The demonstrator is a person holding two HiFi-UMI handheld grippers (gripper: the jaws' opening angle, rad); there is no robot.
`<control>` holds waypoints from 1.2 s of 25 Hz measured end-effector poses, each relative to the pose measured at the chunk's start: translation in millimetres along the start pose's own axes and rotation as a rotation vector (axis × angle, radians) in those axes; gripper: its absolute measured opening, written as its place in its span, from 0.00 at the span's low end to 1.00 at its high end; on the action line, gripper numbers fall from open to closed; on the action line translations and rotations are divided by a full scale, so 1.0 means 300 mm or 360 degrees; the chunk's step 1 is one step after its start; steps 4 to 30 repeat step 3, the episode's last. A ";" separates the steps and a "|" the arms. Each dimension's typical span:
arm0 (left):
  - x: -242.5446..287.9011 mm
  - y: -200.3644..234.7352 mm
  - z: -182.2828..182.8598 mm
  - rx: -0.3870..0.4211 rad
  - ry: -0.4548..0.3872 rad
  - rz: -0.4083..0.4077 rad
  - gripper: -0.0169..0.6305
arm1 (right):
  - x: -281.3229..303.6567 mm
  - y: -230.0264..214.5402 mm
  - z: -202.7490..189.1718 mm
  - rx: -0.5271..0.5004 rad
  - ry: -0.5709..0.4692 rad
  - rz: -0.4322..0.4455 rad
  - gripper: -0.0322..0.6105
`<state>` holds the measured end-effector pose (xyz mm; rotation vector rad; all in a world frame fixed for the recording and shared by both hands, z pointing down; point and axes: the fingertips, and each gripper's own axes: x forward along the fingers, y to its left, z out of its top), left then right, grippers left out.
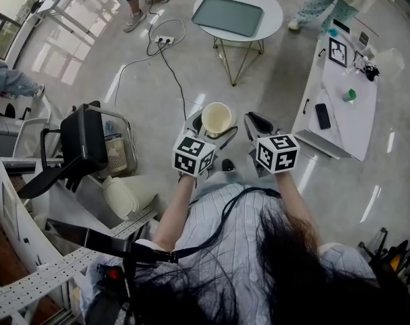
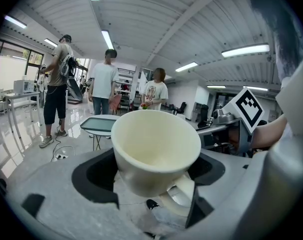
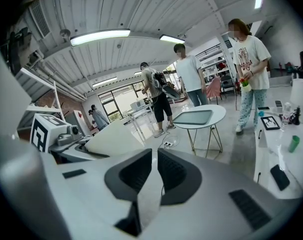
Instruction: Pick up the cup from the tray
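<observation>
The left hand-held gripper (image 2: 156,176) is grasping the cream cup (image 2: 154,149). Its jaws are pressing in on either side of the cup's lower part, and the handle is pointing back toward the gripper's body. The cup is hanging in the air, well apart from the grey tray (image 1: 228,15), which is lying on the round white table (image 1: 274,5) far ahead of both grippers. The right hand-held gripper (image 3: 155,171) is hovering just beside the left one, clenched on nothing.
</observation>
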<state>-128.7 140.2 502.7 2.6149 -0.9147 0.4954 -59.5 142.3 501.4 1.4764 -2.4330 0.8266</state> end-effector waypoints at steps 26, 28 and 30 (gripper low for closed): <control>0.001 0.000 -0.002 -0.0003 0.0002 -0.0005 0.70 | 0.001 -0.002 -0.001 0.0002 0.0003 -0.0006 0.14; 0.001 0.000 -0.002 -0.0003 0.0002 -0.0005 0.70 | 0.001 -0.002 -0.001 0.0002 0.0003 -0.0006 0.14; 0.001 0.000 -0.002 -0.0003 0.0002 -0.0005 0.70 | 0.001 -0.002 -0.001 0.0002 0.0003 -0.0006 0.14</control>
